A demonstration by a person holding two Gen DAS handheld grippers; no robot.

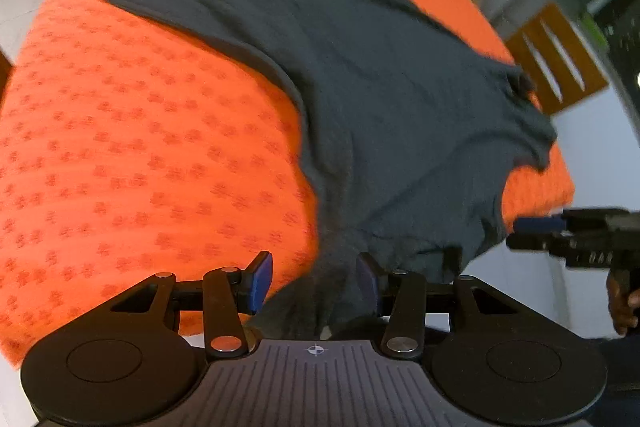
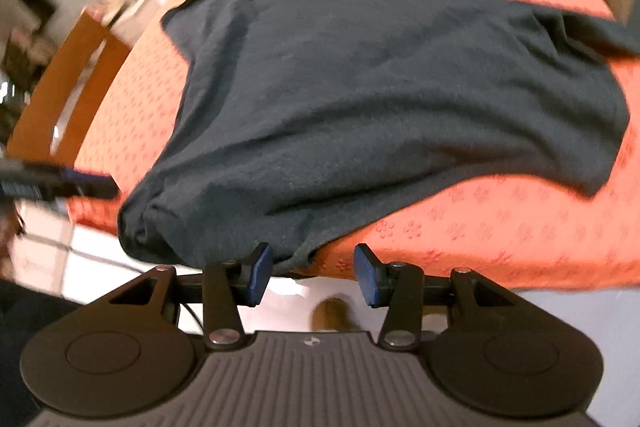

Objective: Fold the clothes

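Left claw (image 1: 316, 281) spread, dark shirt (image 1: 360, 87) hem bunched between pads, unpinched; right claw (image 2: 312, 273) open, empty. Shirt overhangs desk (image 1: 140, 147) edge; could slide off.

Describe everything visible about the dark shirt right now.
The dark grey shirt looks like soft knit cotton. It lies mostly spread on the orange patterned tablecloth, sleeves out, with the near hem bunched and drooping over the table edge. Bunched fabric sits between the left gripper's open fingers; the right gripper is open at the hem.
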